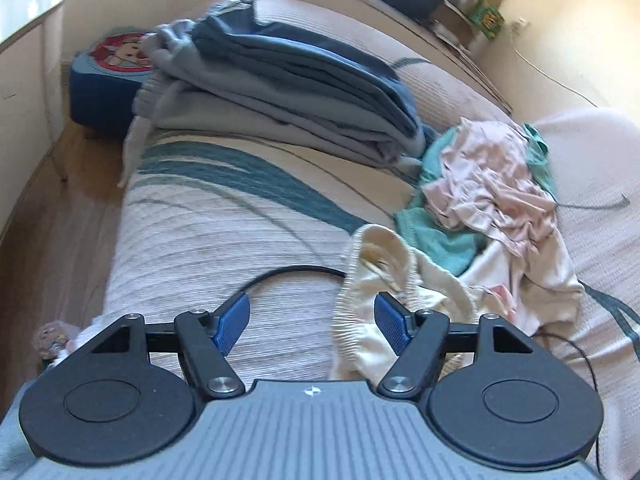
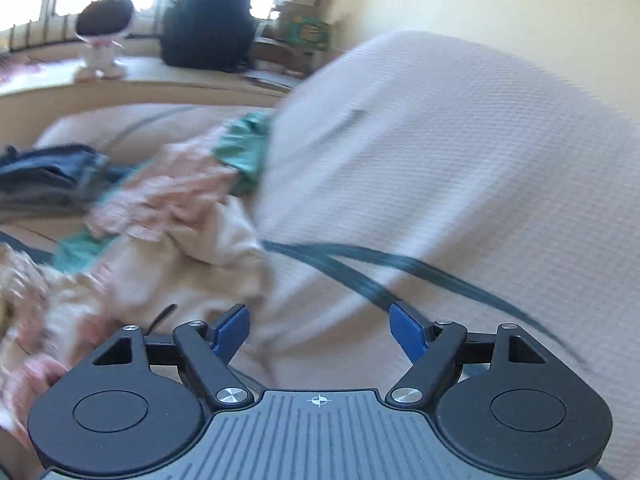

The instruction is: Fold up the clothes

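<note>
Two tools are mine here, and both are released with nothing between their blue pads. My left tool (image 1: 312, 326) hangs over the cream ribbed bed cover with teal leaf stripes (image 1: 224, 240); its right pad sits just against the gathered waistband of a cream garment (image 1: 380, 288), not pinching it. My right tool (image 2: 320, 332) spreads wide above bare cover, the heap just off to its left.

Open room: the broad strip of cover between the bed's left edge and the heap is free except for one thin black cable (image 1: 296, 270) arcing across it. Beyond that left edge the cover drops to a wooden floor (image 1: 52, 216).

I count one folded stack of blue and grey clothes (image 1: 296, 92) at the far side of the bed by the left edge, and one loose heap near the middle: a crumpled pink piece (image 1: 488, 184) on top, a teal piece (image 1: 436, 236) under it, the cream garment nearest me.

Only the left view shows the floor and a blue box with a cartoon picture (image 1: 108, 76) beyond the stack. Only the right view, which is blurred, shows a covered pillow mound (image 2: 440, 152), a window sill with a black backpack (image 2: 208, 20) and one small white figure (image 2: 102, 40).
</note>
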{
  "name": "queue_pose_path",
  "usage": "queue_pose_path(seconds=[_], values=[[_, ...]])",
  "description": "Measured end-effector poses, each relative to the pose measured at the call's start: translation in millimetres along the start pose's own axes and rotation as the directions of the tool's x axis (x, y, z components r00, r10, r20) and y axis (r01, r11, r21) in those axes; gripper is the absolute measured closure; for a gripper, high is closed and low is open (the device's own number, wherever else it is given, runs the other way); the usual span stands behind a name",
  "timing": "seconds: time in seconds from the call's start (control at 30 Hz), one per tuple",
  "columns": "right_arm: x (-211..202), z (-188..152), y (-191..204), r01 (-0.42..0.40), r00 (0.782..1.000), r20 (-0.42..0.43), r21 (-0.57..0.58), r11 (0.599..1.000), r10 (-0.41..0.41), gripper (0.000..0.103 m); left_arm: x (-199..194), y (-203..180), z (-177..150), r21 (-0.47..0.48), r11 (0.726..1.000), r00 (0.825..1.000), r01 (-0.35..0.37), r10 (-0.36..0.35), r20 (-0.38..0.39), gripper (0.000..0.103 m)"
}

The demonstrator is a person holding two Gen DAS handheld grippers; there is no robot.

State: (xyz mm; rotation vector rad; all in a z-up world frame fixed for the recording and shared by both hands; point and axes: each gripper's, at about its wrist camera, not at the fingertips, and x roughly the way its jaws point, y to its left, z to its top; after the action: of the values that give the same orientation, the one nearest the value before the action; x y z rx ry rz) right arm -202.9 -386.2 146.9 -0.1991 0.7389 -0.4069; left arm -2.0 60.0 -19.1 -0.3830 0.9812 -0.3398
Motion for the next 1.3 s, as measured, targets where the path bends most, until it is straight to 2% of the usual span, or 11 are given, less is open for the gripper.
queue_pose_path(seconds=[0.27, 0.4, 0.47, 0.6, 0.67, 0.7, 0.8, 1.03, 1.07, 1.13, 1.3], values=[[-24.0, -53.4, -42.1, 0.139, 0.982, -0.138, 0.04, 0.99, -0.132, 0.023, 29.9, -34.2, 2.6, 0.07, 0.997, 0.998, 0.014, -0.009, -0.066, 0.042], [-32.1, -62.0, -23.0, -0.117, 0.983, -0.135, 0.068, 0.991, 0.125, 0.023, 38.5, -41.2, -4.0, 0.092, 0.996, 0.994, 0.002, 0.008, -0.106, 0.069], [-22.3, -60.8, 17.4, -0.284, 0.95, -0.117, 0.065, 0.957, 0.29, 0.023, 36.0, -40.4, -7.0, 0.086, 0.996, 0.995, -0.002, 0.011, -0.101, 0.069], [9.7, -49.4, 135.8, -0.555, 0.831, -0.069, -0.042, 0.831, 0.551, 0.03, 27.1, -36.2, -10.6, 0.074, 0.997, 0.997, -0.001, 0.007, -0.079, 0.072], [18.8, -41.8, 190.2, -0.614, 0.788, -0.076, -0.165, 0.772, 0.611, 0.045, 24.3, -35.2, -11.5, 0.074, 0.997, 0.997, -0.011, 0.016, -0.071, 0.072], [22.0, -39.7, 211.6, -0.623, 0.78, -0.089, -0.217, 0.752, 0.62, 0.056, 23.3, -35.2, -11.9, 0.074, 0.997, 0.998, -0.016, 0.021, -0.066, 0.071], [31.8, -33.4, 275.6, -0.639, 0.755, -0.132, -0.368, 0.675, 0.642, 0.069, 24.0, -34.7, -12.6, 0.071, 0.997, 0.998, -0.022, 0.026, -0.063, 0.07], [57.8, -53.7, 314.4, -0.526, 0.832, -0.179, -0.554, 0.646, 0.524, 0.072, 26.3, -29.3, -12.5, 0.056, 0.998, 0.997, -0.006, 0.01, -0.071, 0.072], [60.8, -56.2, 312.4, -0.514, 0.839, -0.171, -0.559, 0.651, 0.517, 0.089, 26.0, -29.2, -12.9, 0.059, 0.998, 0.997, -0.007, 0.011, -0.071, 0.075], [62.8, -54.2, 300.4, -0.524, 0.836, -0.159, -0.518, 0.677, 0.525, 0.099, 24.6, -28.9, -13.7, 0.063, 0.998, 0.998, -0.007, 0.012, -0.067, 0.086], [59.3, -35.9, 233.1, -0.587, 0.81, -0.119, -0.195, 0.786, 0.575, 0.099, 11.9, -32.5, -13.1, 0.084, 0.996, 1.0, 0.02, -0.02, -0.001, 0.088]])
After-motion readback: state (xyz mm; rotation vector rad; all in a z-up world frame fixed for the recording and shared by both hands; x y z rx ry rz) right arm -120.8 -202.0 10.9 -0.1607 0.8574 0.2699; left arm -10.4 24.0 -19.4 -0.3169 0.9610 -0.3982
